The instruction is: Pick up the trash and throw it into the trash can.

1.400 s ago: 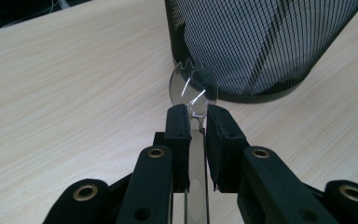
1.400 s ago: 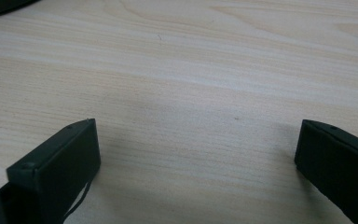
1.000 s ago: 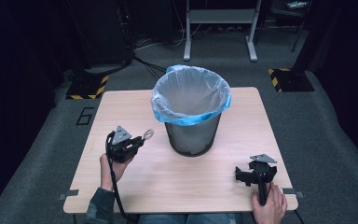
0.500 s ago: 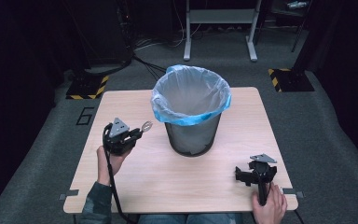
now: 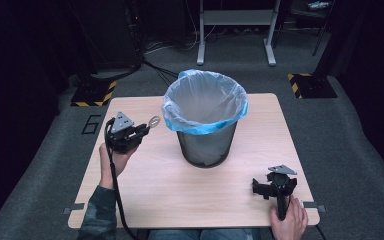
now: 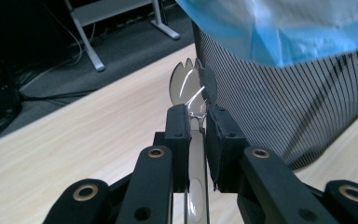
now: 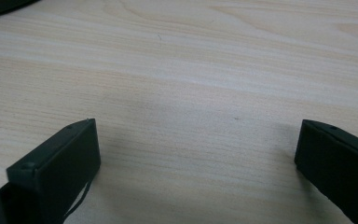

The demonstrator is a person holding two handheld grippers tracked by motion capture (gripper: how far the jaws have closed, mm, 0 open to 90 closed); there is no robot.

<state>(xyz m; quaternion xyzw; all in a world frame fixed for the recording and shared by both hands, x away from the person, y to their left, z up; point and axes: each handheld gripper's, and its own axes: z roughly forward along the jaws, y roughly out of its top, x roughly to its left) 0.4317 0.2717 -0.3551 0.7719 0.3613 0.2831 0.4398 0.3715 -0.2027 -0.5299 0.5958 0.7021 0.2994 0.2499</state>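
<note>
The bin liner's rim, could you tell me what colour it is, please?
Light blue: the bin liner folds over the mesh bin, clearest in the left gripper view.

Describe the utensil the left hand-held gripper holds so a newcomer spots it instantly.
Start at the mesh bin with the blue-edged liner, mid-table. Just left of it, the left hand-held gripper holds a clear plastic spork by its neck. It is the sole utensil: see-through, with short tines on a spoon bowl.

Wooden table (image 5: 145,200), lined mesh bin (image 5: 205,145) standing mid-table
</note>
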